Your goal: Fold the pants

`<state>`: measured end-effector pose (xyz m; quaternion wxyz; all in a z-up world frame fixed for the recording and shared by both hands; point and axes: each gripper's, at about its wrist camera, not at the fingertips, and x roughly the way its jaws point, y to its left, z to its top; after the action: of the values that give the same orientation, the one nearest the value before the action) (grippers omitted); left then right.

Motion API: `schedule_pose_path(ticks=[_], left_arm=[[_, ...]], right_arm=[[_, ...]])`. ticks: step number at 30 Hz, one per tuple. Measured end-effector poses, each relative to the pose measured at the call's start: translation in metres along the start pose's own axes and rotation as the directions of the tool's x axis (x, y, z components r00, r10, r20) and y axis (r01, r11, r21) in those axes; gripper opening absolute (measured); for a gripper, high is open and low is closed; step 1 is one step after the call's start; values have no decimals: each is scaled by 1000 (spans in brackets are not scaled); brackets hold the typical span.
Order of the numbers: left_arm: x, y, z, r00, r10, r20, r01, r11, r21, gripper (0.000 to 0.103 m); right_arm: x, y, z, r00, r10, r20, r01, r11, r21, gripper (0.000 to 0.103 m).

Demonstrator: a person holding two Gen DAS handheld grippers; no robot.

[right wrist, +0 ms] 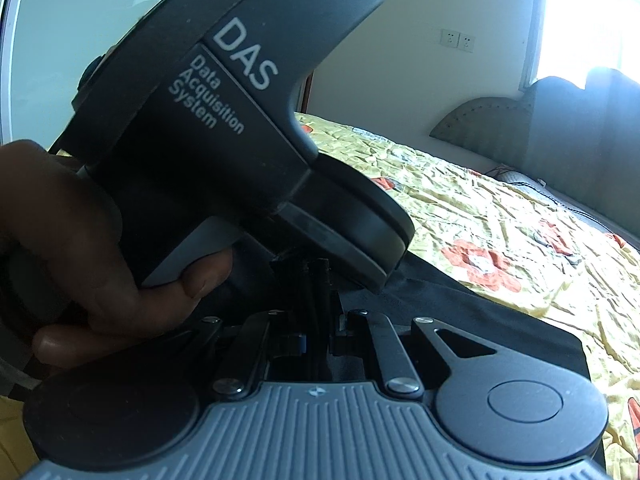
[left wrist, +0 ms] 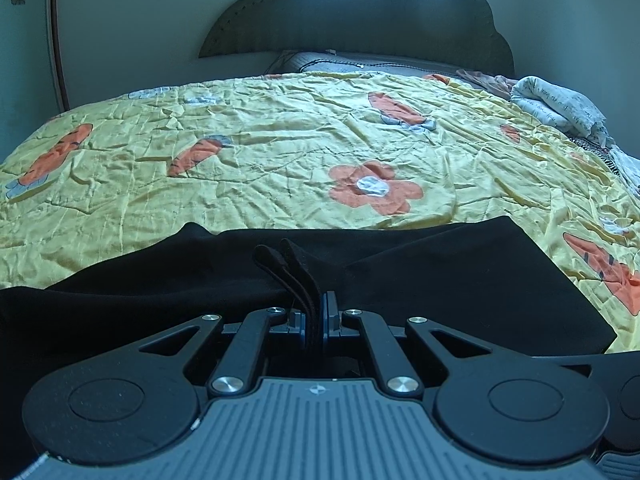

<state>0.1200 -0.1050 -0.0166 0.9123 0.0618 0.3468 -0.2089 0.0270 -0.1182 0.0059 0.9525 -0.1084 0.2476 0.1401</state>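
Black soft-cloth pants lie across the frame's bottom on the yellow flowered quilt. Left gripper and right gripper are each clamped on bunched fabric; carrying both edges level should keep the fold square.

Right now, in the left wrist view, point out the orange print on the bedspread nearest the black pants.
The full orange flower with a white centre, just beyond the black pants. The other nearby orange prints are carrot-like shapes, not round flowers.

Both wrist views low, close, sharing the bedspread
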Motion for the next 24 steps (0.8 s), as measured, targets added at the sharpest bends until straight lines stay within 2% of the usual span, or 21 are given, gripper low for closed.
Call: schedule_pose_path(ticks=[10, 11, 17, 24], left_arm=[[-1, 10, 0, 1000, 28, -7, -28, 1000, -11, 24], [-1, 11, 0, 1000, 30, -7, -30, 999, -13, 26], [-5, 18, 1, 999, 47, -2, -47, 999, -23, 28], [-9, 28, 2, 998, 66, 3, -66, 997, -40, 30]], right_arm=[[-8, -14, -10, 1000, -11, -21, 11, 1000, -6, 9], [1, -19, -15, 1000, -11, -23, 11, 1000, -6, 10], [-2, -28, -19, 999, -7, -45, 7, 1000, 0, 12], [-23, -36, -21, 997, 57, -56, -56, 998, 10, 19]])
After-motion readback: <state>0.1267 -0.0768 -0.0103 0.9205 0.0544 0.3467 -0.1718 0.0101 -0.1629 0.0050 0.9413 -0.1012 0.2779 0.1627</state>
